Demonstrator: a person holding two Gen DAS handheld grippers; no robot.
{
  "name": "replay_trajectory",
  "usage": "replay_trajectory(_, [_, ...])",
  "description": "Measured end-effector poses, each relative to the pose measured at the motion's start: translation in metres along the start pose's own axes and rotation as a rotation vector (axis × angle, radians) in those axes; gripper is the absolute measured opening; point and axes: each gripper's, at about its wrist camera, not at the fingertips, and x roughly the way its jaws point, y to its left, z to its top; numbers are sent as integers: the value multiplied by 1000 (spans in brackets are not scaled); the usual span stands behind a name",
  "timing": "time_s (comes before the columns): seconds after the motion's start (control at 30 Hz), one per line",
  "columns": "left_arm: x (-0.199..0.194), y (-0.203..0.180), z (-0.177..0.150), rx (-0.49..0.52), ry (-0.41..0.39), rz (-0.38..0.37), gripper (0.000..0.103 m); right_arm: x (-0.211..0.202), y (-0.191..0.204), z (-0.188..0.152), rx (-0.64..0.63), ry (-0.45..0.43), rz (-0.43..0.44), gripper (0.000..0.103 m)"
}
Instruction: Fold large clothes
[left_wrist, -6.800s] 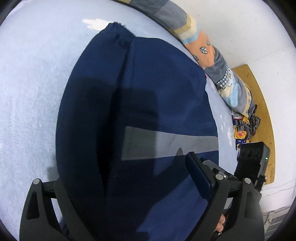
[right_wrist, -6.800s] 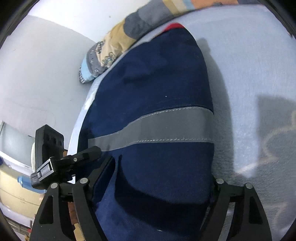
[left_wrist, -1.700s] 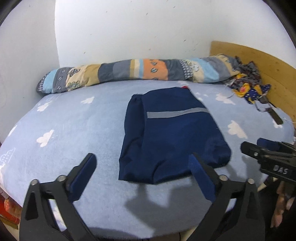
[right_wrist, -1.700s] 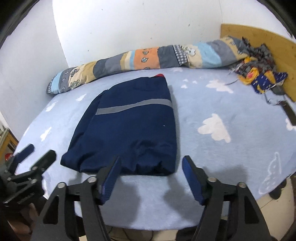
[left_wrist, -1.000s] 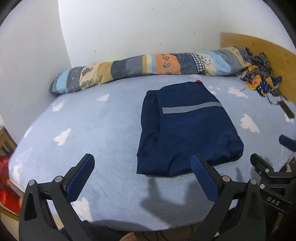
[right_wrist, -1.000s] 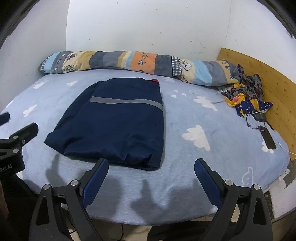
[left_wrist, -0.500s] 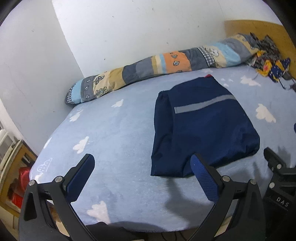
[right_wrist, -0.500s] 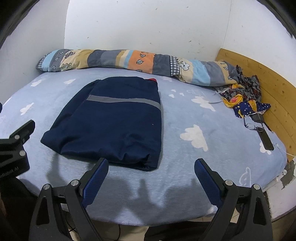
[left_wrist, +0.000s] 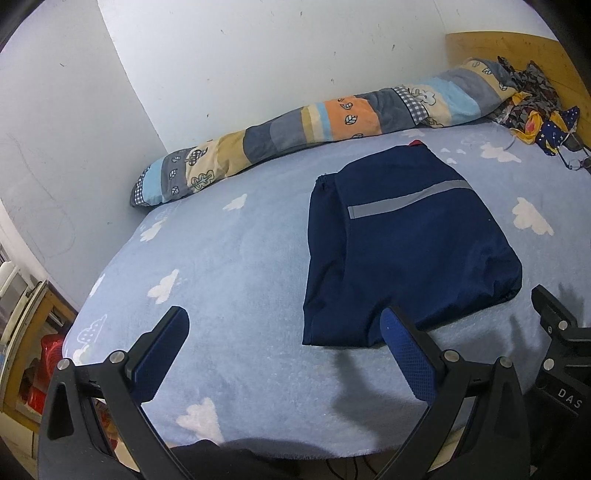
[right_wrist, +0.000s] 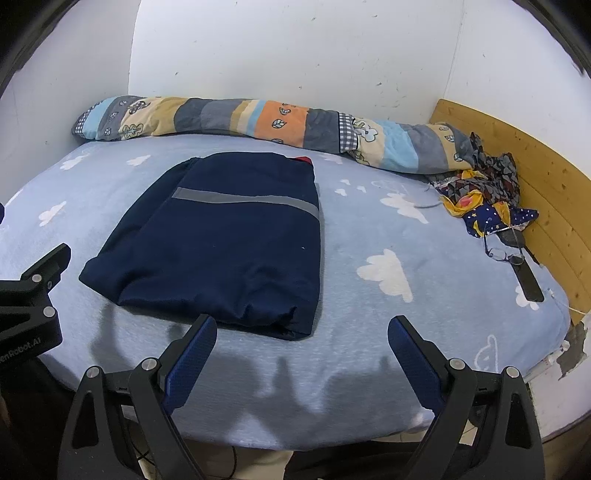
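Observation:
A folded navy garment with a grey reflective stripe lies flat on the light blue cloud-print bed. It also shows in the right wrist view. My left gripper is open and empty, held back over the bed's near edge, left of the garment's near corner. My right gripper is open and empty, just short of the garment's near edge. The other gripper's body shows at the side edge of each view.
A long patchwork bolster lies along the back wall. A pile of colourful cloth, glasses and a dark strap lie by the wooden headboard at the right. A cabinet with red items stands left of the bed.
Both grippers have let go of the garment and pulled back from it to the bed's near edge. The left view has swung left over the last second. The garment stays folded and still.

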Motion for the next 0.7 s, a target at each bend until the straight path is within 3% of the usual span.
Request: replay_trajectory(0.7, [0, -1, -1, 5, 5, 3, 103, 0, 0, 0, -7, 1, -3, 96])
